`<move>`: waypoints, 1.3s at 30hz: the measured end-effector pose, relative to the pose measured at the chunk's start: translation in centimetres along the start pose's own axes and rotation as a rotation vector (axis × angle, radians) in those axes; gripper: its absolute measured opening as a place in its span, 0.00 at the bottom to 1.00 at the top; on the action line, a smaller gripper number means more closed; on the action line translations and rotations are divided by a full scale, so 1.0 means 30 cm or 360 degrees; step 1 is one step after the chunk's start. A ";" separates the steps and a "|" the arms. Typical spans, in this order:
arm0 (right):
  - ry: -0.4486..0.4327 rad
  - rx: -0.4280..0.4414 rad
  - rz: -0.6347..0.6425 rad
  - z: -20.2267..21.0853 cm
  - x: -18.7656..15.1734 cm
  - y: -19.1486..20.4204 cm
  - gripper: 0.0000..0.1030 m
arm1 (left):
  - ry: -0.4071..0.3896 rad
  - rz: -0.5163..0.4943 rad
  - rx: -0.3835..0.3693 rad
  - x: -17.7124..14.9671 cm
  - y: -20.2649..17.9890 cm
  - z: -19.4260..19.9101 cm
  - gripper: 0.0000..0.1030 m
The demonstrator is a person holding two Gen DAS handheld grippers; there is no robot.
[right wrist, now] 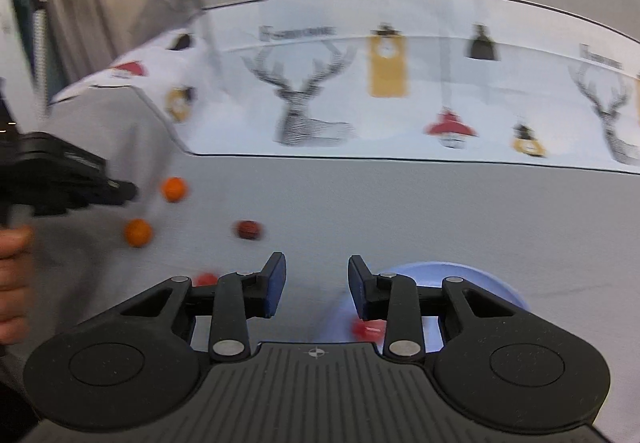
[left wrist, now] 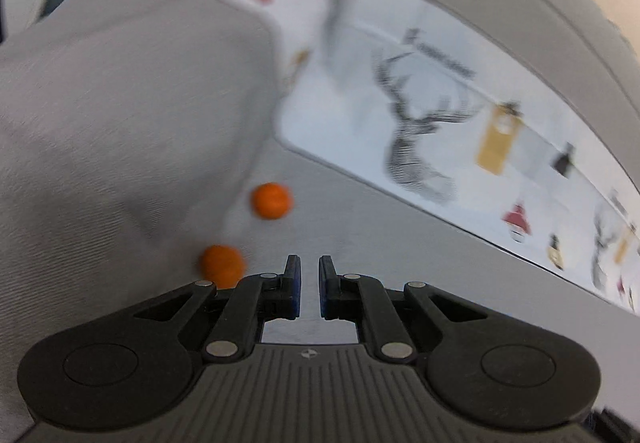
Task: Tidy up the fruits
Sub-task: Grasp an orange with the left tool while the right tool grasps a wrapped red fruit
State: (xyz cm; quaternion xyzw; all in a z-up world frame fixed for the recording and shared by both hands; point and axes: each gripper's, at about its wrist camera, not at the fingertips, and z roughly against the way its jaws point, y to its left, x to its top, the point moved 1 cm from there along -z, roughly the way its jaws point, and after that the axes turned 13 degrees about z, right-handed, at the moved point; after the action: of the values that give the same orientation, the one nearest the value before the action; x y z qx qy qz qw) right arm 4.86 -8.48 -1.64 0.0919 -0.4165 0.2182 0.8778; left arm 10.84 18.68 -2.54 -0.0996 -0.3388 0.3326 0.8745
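Note:
In the left wrist view, two small orange fruits lie on the grey sofa seat: one [left wrist: 271,201] ahead and one [left wrist: 222,266] just left of my left gripper [left wrist: 310,275], whose jaws stand a narrow gap apart and hold nothing. In the right wrist view, my right gripper [right wrist: 316,275] is open and empty above the seat. The two oranges [right wrist: 174,189] [right wrist: 138,232] lie to its left, a dark red fruit [right wrist: 249,230] ahead, a red fruit [right wrist: 206,279] behind its left finger. A light blue plate [right wrist: 472,275] sits under its right finger with a red fruit [right wrist: 366,330] on it.
A white cushion cover with reindeer prints [right wrist: 400,103] runs along the sofa back. A grey cushion [left wrist: 120,123] rises at the left. The left gripper and the hand holding it show in the right wrist view [right wrist: 68,183] near the oranges.

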 end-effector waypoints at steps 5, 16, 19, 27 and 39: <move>-0.0011 0.0208 0.0105 -0.055 0.017 0.108 0.35 | 0.0034 0.0079 0.0166 0.025 0.055 -0.038 0.11; 0.0137 0.0340 0.0084 -0.260 -0.002 0.189 0.43 | 0.0006 -0.0042 0.0393 0.008 0.004 -0.127 0.45; 0.0151 0.0373 0.0117 -0.301 0.002 0.222 0.51 | 0.0002 -0.0108 0.0448 0.010 -0.019 -0.161 0.47; 0.0239 0.0355 0.0271 -0.390 -0.004 0.288 0.53 | 0.0050 -0.0297 0.0642 -0.001 -0.046 -0.271 0.47; 0.0271 0.0309 0.0350 -0.395 -0.011 0.285 0.26 | 0.0024 -0.0303 0.0628 0.001 -0.042 -0.243 0.35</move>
State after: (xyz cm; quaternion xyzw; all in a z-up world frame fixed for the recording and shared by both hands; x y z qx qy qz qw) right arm 8.95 3.06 -9.62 0.1113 -0.3251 0.3590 0.8678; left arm 16.30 18.11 -7.50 0.1034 -0.2684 0.3077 0.9070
